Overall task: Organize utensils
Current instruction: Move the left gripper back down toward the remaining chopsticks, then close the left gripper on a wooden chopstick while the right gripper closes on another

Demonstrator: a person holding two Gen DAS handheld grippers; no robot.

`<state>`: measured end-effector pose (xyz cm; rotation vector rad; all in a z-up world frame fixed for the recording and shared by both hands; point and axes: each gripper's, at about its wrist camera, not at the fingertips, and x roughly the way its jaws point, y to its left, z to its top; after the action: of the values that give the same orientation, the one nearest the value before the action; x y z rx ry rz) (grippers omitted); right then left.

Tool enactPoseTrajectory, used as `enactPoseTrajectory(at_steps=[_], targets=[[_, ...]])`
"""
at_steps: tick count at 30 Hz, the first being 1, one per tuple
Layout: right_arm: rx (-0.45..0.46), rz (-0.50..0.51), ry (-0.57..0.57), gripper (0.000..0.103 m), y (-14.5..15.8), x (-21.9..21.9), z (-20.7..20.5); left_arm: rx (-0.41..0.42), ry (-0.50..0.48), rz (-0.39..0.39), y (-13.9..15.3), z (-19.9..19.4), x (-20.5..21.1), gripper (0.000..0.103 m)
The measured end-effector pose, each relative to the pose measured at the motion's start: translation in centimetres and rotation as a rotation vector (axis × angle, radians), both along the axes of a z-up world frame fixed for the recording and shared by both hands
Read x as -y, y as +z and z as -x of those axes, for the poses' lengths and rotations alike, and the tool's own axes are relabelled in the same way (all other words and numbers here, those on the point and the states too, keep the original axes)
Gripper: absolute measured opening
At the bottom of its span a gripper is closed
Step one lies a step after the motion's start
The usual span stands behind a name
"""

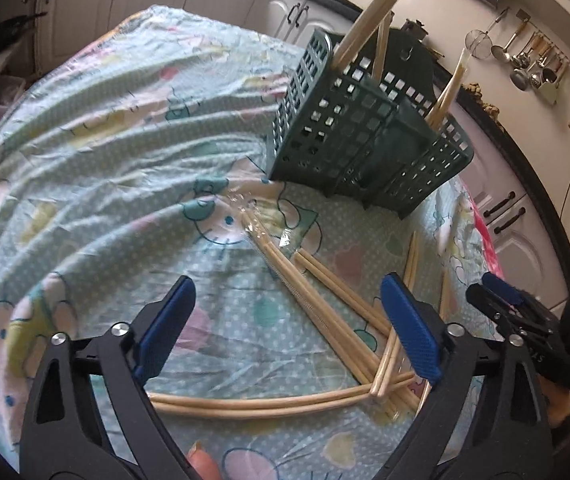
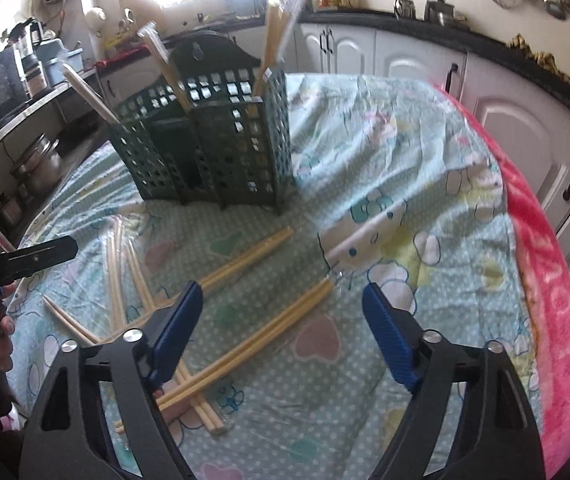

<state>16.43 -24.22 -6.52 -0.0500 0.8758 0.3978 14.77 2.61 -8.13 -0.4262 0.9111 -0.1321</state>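
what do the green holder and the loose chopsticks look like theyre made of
Green holder: likely moulded plastic, matte dark green, with a uniform grid of square holes. Loose chopsticks: probably bamboo or wood, pale tan and unvarnished-looking; some seem to sit in clear, glinting plastic sleeves.

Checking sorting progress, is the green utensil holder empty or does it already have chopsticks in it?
Not empty: the green utensil holder stands upright with several chopsticks sticking out.

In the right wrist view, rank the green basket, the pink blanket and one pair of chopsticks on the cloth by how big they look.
1. Pink blanket, only its edge in view.
2. Green basket; close to the blanket, and fisheye stretching makes that order unsure.
3. Pair of chopsticks, plainly the smallest.
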Motion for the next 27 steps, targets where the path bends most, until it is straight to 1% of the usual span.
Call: enactPoseTrajectory(at_steps=[1, 5, 6, 7, 9, 13, 15, 17, 20, 24, 27], targets=[[-0.014, -0.004, -0.004, 0.072, -0.3, 0.1, -0.2, -0.009, -0.002, 0.008, -0.2, -0.3, 0.0, 0.08], [-0.091, -0.037, -0.014, 0.062, -1.8, 0.3, -1.2, -0.041, 0.01, 0.036, -1.2, -1.5, -0.1, 0.065], [-0.11, -0.047, -0.012, 0.057, -2.2, 0.3, -1.5, -0.047, 0.012, 0.043, -1.4, -1.7, -0.2, 0.059], [-0.124, -0.051, -0.01, 0.051, -2.5, 0.2, -1.7, -0.058, 0.02, 0.057, -1.8, -2.0, -0.4, 0.057], [-0.154, -0.047, -0.007, 0.046, -3.2, 0.0, -2.1, -0.065, 0.03, 0.066, -2.1, -2.5, -0.7, 0.048], [-0.156, -0.05, -0.008, 0.043, -3.6, -0.1, -2.4, -0.077, 0.04, 0.077, -2.2, -3.2, -1.3, 0.037], [-0.16, -0.061, -0.019, 0.04, -3.7, 0.2, -2.6, -0.087, 0.049, 0.08, -2.4, -3.4, -1.7, 0.026], [-0.166, -0.08, -0.029, 0.036, -3.8, 0.7, -2.8, -0.09, 0.055, 0.085, -2.6, -3.5, -2.1, 0.021], [-0.174, -0.108, -0.044, 0.031, -3.8, 1.2, -2.9, -0.09, 0.06, 0.108, -2.7, -3.2, -2.6, 0.017], [-0.172, -0.123, -0.064, 0.021, -3.8, 1.7, -3.1, -0.082, 0.056, 0.137, -2.6, -2.9, -2.7, 0.007], [-0.165, -0.138, -0.074, 0.014, -3.7, 2.1, -3.2, -0.075, 0.05, 0.155, -2.5, -2.7, -2.8, 0.005]])
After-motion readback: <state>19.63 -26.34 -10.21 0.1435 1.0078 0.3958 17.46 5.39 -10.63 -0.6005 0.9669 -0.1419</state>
